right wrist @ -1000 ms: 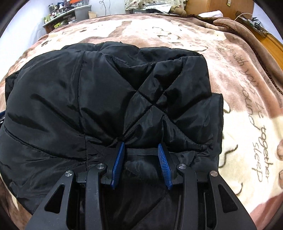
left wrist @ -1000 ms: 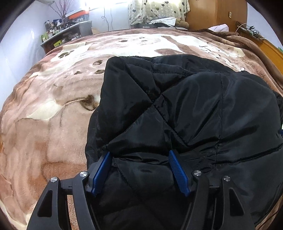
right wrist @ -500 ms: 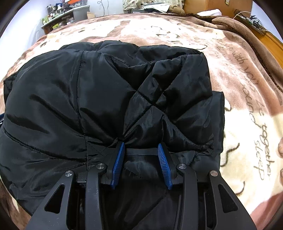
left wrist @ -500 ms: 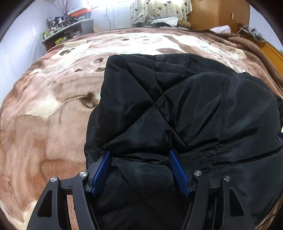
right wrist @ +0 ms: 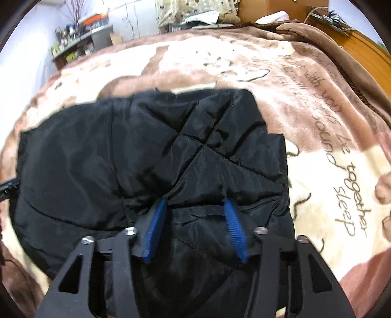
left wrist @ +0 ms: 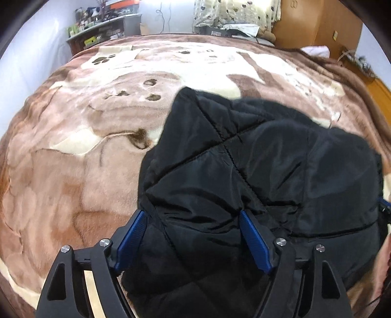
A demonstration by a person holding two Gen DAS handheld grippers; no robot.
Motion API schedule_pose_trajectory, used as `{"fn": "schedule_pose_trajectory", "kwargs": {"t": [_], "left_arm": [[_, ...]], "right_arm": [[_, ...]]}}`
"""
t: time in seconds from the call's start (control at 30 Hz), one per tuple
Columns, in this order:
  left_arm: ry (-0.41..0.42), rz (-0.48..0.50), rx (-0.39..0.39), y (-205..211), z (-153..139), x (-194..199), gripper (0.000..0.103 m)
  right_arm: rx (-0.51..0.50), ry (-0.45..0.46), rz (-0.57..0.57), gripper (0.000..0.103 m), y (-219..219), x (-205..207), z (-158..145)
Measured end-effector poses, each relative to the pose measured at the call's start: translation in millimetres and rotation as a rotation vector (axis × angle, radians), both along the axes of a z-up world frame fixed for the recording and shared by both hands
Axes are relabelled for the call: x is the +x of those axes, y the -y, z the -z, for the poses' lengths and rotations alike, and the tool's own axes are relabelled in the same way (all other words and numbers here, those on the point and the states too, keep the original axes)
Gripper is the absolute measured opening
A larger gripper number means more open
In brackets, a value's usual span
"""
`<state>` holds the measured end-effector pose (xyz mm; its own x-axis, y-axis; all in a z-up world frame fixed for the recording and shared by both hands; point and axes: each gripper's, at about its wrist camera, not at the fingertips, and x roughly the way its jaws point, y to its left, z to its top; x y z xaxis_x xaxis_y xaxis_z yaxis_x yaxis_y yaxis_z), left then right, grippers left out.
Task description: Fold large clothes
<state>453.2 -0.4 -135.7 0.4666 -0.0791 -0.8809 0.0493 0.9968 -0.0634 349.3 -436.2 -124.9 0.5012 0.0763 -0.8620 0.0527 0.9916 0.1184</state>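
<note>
A black quilted jacket [left wrist: 268, 166] lies folded in a thick bundle on the bed; it also shows in the right wrist view [right wrist: 136, 156]. My left gripper [left wrist: 193, 215] is open, its blue pads spread wide over the near left part of the bundle. My right gripper [right wrist: 196, 203] is open over the near right part, with jacket fabric bulging between the pads. The fingertips press against or sit just under a fold. A bit of the other gripper shows at the frame edge in each view.
The bed is covered by a brown and cream plush blanket [left wrist: 85, 146] with paw prints and lettering [right wrist: 342, 156]. A cluttered shelf [left wrist: 102, 27] stands by the far wall. A wooden wardrobe [left wrist: 317, 22] and wooden bed frame [right wrist: 366, 49] are at the right.
Both grippers have drawn back and tilted up, so more blanket shows beyond the jacket. The right pads have spread wider. The right view is motion-blurred.
</note>
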Motion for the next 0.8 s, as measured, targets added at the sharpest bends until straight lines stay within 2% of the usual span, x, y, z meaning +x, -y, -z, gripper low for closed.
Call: {"fn": "schedule_pose_trajectory", "kwargs": {"t": [0.2,0.27,0.37,0.43,0.53,0.63,0.73,0.8], "left_arm": [[0.019,0.044,-0.043,-15.7,-16.6,-13.6,0.085],[0.01,0.061,-0.071,-22.8,-15.8,-18.2,0.089],[0.003,0.075,-0.119,-37.1,-15.3,-25.1,0.09],[-0.022,0.066,-0.178,-50.3,-11.4,-26.3,0.091],[-0.059,0.083,-0.224,-63.0,-2.4,-25.1,0.094],[-0.126,0.104,-0.354,-72.6,10.9,-20.5,0.096],[-0.171,0.133,-0.406,-71.2,24.6,-11.5,0.097],[-0.183,0.145,-0.403,-66.9,31.0,-6.2,0.097]], "right_arm": [[0.008,0.068,0.015,0.075,16.5,-13.8,-29.7],[0.022,0.078,0.029,0.075,25.6,-19.9,-34.9],[0.037,0.087,0.045,0.077,43.3,-31.4,-38.0],[0.047,0.066,0.058,0.077,52.9,-37.0,-31.9],[0.122,0.003,0.082,0.077,76.8,-37.9,-13.1],[0.192,-0.045,0.099,0.077,90.9,-44.1,2.4],[0.265,-0.069,0.098,0.077,102.7,-40.8,17.9],[0.334,-0.087,0.102,0.078,110.3,-38.5,28.4]]}}
